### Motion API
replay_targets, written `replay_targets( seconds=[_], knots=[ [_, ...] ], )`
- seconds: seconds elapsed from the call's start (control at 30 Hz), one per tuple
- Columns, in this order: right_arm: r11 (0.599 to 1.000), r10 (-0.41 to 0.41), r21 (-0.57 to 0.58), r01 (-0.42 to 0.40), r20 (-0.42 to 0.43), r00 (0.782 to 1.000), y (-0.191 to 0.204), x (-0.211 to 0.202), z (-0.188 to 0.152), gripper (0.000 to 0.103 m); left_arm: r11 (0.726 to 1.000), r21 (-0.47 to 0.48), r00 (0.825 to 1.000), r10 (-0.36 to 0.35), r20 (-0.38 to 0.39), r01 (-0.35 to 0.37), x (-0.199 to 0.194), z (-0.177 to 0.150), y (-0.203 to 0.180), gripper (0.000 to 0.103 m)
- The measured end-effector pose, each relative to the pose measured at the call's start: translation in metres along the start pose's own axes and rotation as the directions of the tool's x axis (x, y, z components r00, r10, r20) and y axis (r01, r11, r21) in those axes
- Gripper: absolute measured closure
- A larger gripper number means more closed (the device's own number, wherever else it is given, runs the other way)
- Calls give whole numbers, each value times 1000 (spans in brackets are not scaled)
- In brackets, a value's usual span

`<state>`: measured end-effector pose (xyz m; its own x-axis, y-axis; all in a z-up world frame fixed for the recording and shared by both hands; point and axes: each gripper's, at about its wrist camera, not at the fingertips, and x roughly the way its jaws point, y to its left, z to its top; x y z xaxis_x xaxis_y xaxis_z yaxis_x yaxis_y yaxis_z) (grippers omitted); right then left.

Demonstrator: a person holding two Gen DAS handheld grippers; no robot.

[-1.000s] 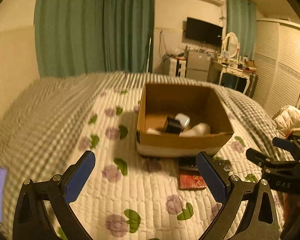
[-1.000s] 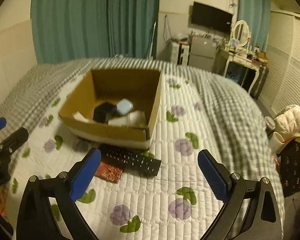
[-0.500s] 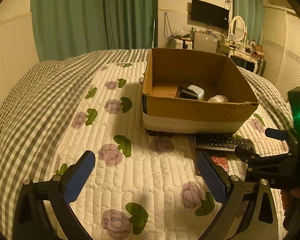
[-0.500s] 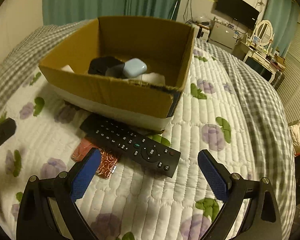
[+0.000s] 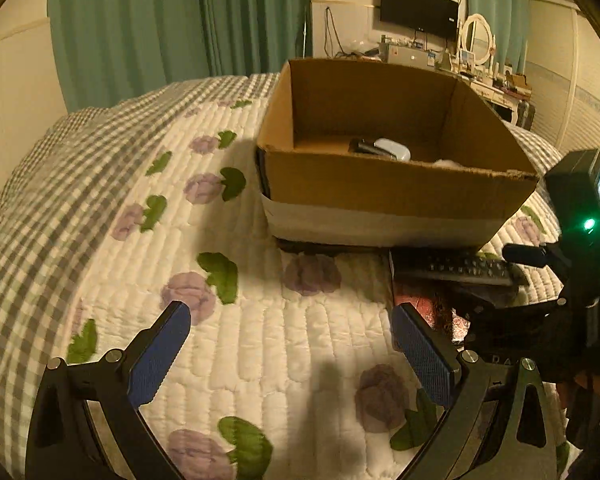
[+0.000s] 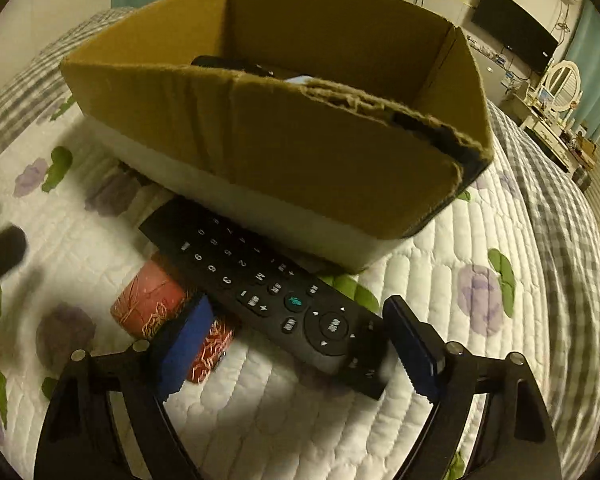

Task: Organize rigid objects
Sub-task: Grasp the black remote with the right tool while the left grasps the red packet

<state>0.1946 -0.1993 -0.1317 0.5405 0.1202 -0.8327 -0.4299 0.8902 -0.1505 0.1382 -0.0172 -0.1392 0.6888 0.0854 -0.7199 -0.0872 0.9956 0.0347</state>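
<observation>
While the left hand-held gripper (image 5: 288,354) hangs spread over quilt (image 5: 260,332), the right hand-held gripper (image 6: 296,344) brackets the remote (image 6: 260,280), unclosed.

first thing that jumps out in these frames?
The open cardboard box on the quilted bed fills both views. Right in front of it, the black remote lies angled over a red patterned item, with the right tongs open around its near end. The left tongs hover open over bare quilt.

I'm working in a home bedroom; I'm hovering over a bed with a floral quilt (image 5: 260,340); green curtains (image 5: 160,28), a wall TV (image 5: 419,7) and a vanity mirror (image 5: 477,36) are showing behind.
</observation>
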Motion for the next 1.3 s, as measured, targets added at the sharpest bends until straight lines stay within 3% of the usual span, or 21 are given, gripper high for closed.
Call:
replay_targets(
  seconds=[0.13,0.33,0.43,0.73,0.93,1.17,1.3],
  knots=[
    [998,8,-58,-8,-2,1000,4,1,3,45,1000,11,1000,-6,-22,6,12,-1,-7,0],
    [980,17,-198,-31,-72,997,13,-12,-5,69,998,60,998,-10,-57,13,21,-5,-24,0],
    [977,30,-208,-50,-101,994,10,-30,-13,76,995,103,998,-11,-59,17,22,-9,-35,0],
    [1000,-7,7,9,-215,977,-38,-48,-35,78,990,136,993,-25,-111,40,29,-16,-53,0],
    [1000,14,25,-10,-194,981,-39,-32,-28,74,997,11,982,-73,-172,76,48,-7,-43,0],
    [1000,18,12,-17,-157,987,-22,-11,-12,73,996,17,979,-85,-183,89,59,4,-51,0],
    [997,55,61,-45,-176,983,-38,-22,-14,81,995,7,979,-94,-183,97,65,9,-49,0]
  ],
)
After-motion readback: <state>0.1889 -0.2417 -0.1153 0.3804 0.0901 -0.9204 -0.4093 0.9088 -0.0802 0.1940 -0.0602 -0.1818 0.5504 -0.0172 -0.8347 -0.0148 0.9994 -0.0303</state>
